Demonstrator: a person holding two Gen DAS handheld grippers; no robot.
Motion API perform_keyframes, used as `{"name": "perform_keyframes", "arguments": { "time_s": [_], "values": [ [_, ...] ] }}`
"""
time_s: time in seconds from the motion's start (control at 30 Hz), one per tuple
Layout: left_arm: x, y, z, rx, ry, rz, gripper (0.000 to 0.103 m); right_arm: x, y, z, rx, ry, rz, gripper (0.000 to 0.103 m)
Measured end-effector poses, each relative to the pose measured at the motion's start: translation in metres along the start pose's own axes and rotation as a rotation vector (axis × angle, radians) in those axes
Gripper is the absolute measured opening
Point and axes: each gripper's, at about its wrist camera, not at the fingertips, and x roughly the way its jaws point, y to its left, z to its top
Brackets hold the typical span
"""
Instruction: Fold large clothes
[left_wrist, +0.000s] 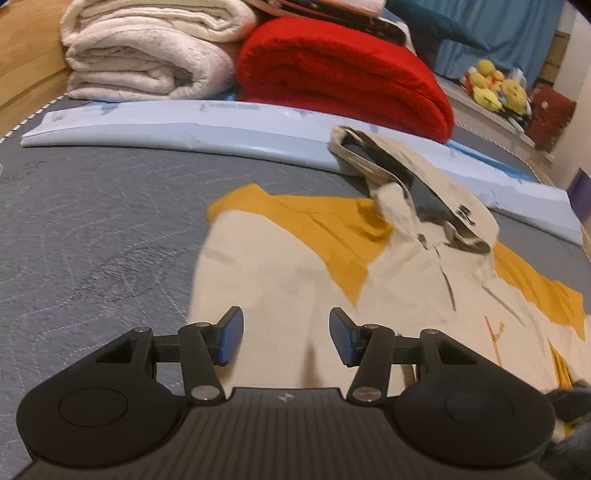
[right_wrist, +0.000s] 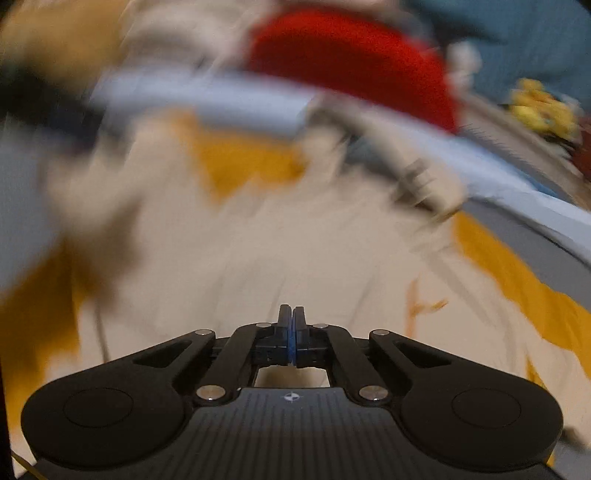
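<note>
Soft beige-and-mustard hooded jacket (left_wrist: 280, 266) lies flat on quilted grey mattress (left_wrist: 92, 221)

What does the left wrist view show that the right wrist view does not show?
Only the left wrist view: the open left claw, the folded white fleece blankets and the hood's dark lining, all sharp. Only the right wrist view: the shut right claw, nothing visibly between its pads, in a blurred picture. Both: the beige and mustard-yellow hooded jacket, the folded red blanket and the pale blue board.
</note>
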Motion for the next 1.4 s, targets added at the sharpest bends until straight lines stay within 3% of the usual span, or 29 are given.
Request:
{"name": "perform_keyframes", "arguments": {
  "time_s": [0.07,0.13,0.2,0.3,0.4,0.43,0.57,0.73,0.87,0.93,1.07,1.13,1.3,1.4],
  "values": [
    [-0.002,0.005,0.002,-0.014,-0.011,0.010,0.057,-0.018,-0.024,0.011,0.140,-0.106,-0.030,0.000],
    [-0.004,0.008,0.003,-0.023,-0.023,0.017,0.057,-0.026,-0.045,0.013,0.243,-0.171,-0.119,0.000],
    [-0.005,0.009,0.003,-0.019,-0.027,0.021,0.057,-0.022,-0.061,0.008,0.305,-0.144,-0.117,0.001],
    [-0.003,0.008,0.001,-0.010,-0.022,0.022,0.057,-0.001,-0.054,0.001,0.219,-0.019,0.002,0.007],
    [-0.002,0.008,0.001,-0.009,-0.017,0.021,0.057,0.008,-0.022,-0.008,0.048,0.010,0.031,0.044],
    [-0.002,0.009,0.001,-0.012,-0.017,0.019,0.057,0.010,-0.011,-0.010,0.000,0.014,0.048,0.050],
    [-0.002,0.011,0.002,-0.023,-0.015,0.013,0.057,0.019,0.027,-0.023,-0.199,0.056,0.082,0.050],
    [0.001,0.008,0.000,0.002,0.005,0.008,0.057,0.043,0.047,-0.040,-0.338,0.151,0.032,0.051],
    [0.001,0.014,0.006,-0.039,-0.009,0.016,0.057,0.044,0.056,-0.048,-0.473,0.137,-0.009,0.050],
    [0.002,0.014,0.007,-0.041,-0.003,0.016,0.057,0.043,0.054,-0.048,-0.461,0.135,-0.006,0.034],
    [-0.001,0.014,0.007,-0.033,-0.015,0.018,0.057,0.034,0.049,-0.045,-0.459,0.095,-0.016,0.018],
    [-0.003,0.017,0.008,-0.039,-0.024,0.024,0.057,0.023,0.038,-0.036,-0.398,0.038,-0.020,0.013],
    [-0.007,0.030,0.013,-0.079,-0.049,0.049,0.057,-0.029,-0.029,0.002,0.087,-0.243,0.020,0.012],
    [-0.008,0.038,0.015,-0.093,-0.056,0.061,0.057,-0.056,-0.077,0.005,0.353,-0.405,-0.018,0.011]
  ]
}}
